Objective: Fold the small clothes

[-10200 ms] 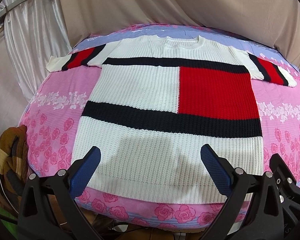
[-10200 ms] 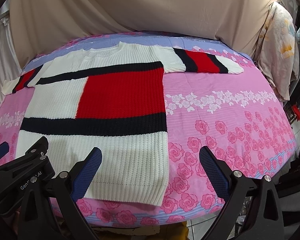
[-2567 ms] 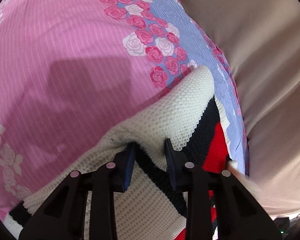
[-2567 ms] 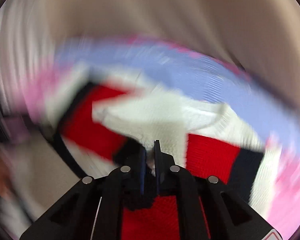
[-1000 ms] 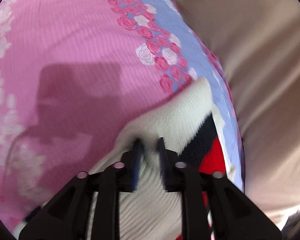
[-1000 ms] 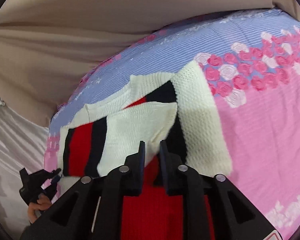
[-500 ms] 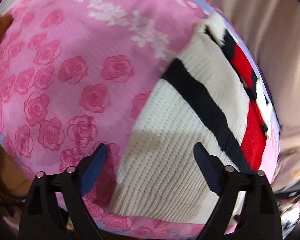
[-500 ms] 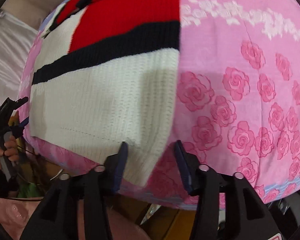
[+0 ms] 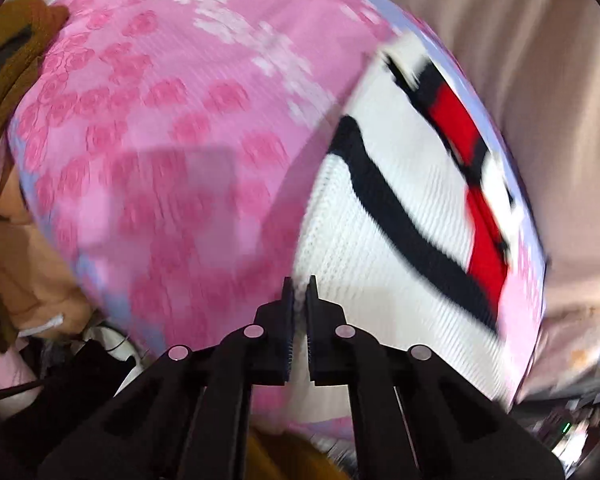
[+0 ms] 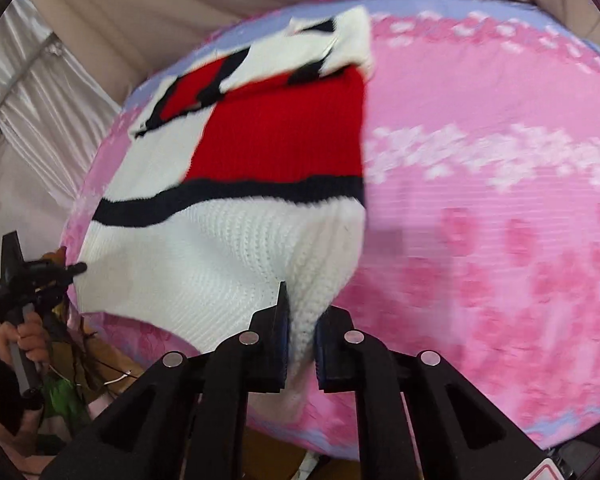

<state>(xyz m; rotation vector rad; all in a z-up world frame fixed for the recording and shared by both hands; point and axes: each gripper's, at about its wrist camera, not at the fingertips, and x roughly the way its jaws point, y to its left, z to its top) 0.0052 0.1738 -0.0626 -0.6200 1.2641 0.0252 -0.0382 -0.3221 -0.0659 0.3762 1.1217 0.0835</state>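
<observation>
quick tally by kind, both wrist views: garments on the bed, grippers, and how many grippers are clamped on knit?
Garments on the bedsheet: 1, the white, red and navy sweater, sleeves folded in.
Grippers: 2, the left gripper and the right gripper.
Grippers clamped on knit: 2, each having just closed on a hem corner.
Total things: 3.

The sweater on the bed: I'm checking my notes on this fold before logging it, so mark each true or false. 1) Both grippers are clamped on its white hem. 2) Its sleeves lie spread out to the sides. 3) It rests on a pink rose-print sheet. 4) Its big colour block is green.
1) True: the left gripper and the right gripper each pinch the sweater at its hem.
2) False: both sleeves are folded in over the chest.
3) True: the sheet is pink with roses.
4) False: the block is red.
</observation>
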